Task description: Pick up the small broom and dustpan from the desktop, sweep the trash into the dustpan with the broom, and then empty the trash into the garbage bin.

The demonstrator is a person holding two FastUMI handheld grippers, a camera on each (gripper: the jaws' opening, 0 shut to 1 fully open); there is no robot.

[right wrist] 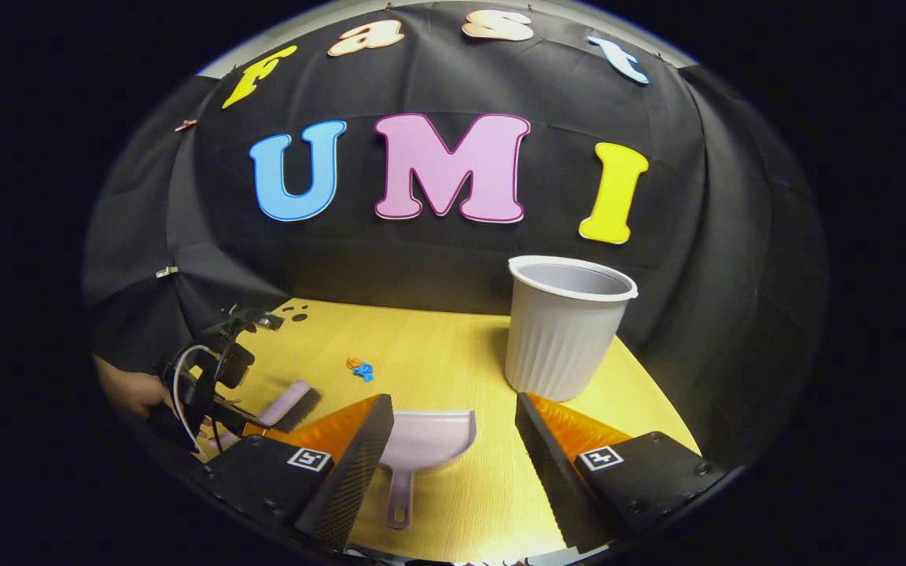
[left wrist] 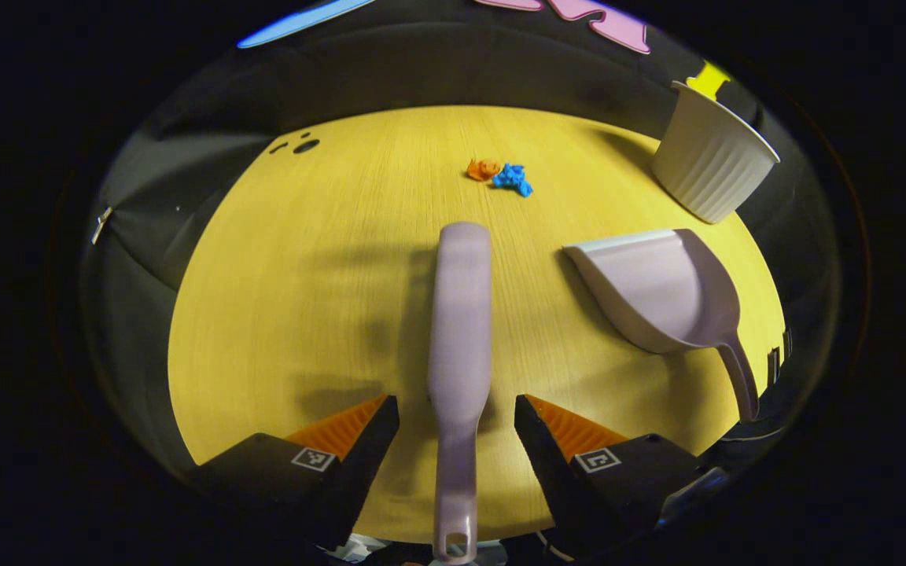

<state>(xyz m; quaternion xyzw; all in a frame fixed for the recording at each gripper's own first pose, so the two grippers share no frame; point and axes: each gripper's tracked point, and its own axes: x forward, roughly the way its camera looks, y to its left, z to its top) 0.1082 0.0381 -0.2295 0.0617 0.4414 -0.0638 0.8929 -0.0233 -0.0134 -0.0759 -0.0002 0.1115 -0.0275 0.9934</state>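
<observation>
A lilac small broom (left wrist: 461, 314) lies on the yellow wooden desktop (left wrist: 303, 299), its handle running back between the fingers of my left gripper (left wrist: 457, 409). That gripper is open, with a gap on each side of the handle. The lilac dustpan (left wrist: 661, 291) rests to the broom's right, handle toward me. Orange and blue scraps of trash (left wrist: 500, 174) lie beyond the broom's head. In the right gripper view my right gripper (right wrist: 453, 401) hangs open above the dustpan (right wrist: 425, 444), not touching it. The left gripper (right wrist: 244, 417) and the broom (right wrist: 292, 405) show at the left there.
A white ribbed garbage bin (right wrist: 567, 326) stands at the desk's far right, close behind the dustpan; it is also at the upper right in the left gripper view (left wrist: 711, 153). A hand (right wrist: 127, 393) holds the left gripper. Black cloth walls surround the desk.
</observation>
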